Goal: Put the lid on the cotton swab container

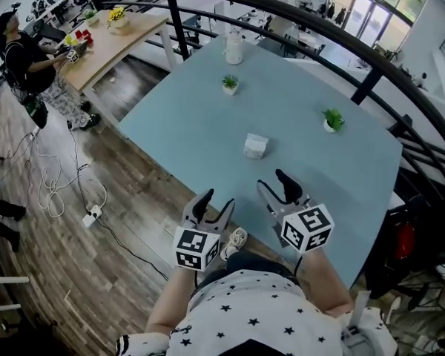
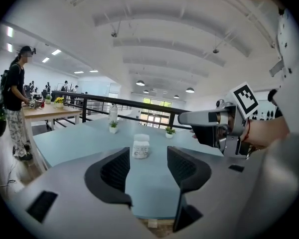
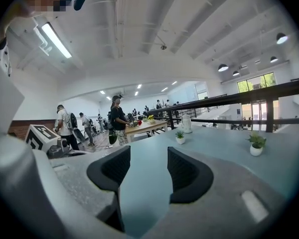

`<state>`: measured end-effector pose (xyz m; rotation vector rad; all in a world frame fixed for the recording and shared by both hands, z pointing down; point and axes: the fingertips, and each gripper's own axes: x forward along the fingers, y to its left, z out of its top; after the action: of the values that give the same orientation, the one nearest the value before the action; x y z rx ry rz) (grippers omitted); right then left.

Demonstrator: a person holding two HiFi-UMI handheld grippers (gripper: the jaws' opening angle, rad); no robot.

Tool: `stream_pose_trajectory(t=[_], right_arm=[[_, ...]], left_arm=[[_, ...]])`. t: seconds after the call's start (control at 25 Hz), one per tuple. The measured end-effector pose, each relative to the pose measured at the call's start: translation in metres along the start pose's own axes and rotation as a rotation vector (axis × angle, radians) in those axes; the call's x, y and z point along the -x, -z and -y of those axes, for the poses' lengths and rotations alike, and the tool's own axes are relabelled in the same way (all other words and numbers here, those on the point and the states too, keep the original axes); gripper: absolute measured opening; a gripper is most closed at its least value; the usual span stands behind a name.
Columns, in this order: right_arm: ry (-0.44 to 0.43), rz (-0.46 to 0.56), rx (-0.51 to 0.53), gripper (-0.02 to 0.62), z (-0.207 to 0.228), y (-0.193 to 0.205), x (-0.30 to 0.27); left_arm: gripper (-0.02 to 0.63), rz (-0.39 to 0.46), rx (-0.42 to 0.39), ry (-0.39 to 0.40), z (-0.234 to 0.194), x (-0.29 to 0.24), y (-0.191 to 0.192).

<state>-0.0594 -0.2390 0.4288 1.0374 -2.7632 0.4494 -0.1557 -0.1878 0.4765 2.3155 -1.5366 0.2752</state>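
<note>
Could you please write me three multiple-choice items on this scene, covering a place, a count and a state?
1. Where on the light blue table does the small white plastic container stand? A middle; B far corner; C near edge.
2. How many small green potted plants stand on it? A one; B two; C four.
3. How do the jaws of the left tool stand? A shut on the container; B shut empty; C apart, empty.
Key: 1 A, it sits centrally in the head view; 2 B, two show beyond the container; 3 C, jaws apart, container well ahead.
</note>
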Motion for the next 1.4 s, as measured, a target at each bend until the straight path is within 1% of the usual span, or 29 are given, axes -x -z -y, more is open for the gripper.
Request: stream_pose_trajectory(t=[0.32,0.68,1.2,1.4], right_arm=[[0.020,-0.028,-0.019,0.215,0.037,-0.005,-0.038],[0.020,-0.076,-0.023,0.215,0.071,0.005,-0.067],[0.006,-0.145,-0.011,0.215,0.103,0.019,-0.110],[-0.015,-0.172,-0.015,0.215,0.112,0.022,-0.125]], left_arm=[[0.228,-0.058,-0.031,0.081,-0.014,-0.059,-0.001],[0.264,-0.123,-0.067,0.163,-0.015,-0.116,0.011],[0.302,-0.176,-0.096,0.231,-0.023,-0.188,0.025],[0.321,-0.184,-0.115,0.219,-0.026,-0.215,0.027]])
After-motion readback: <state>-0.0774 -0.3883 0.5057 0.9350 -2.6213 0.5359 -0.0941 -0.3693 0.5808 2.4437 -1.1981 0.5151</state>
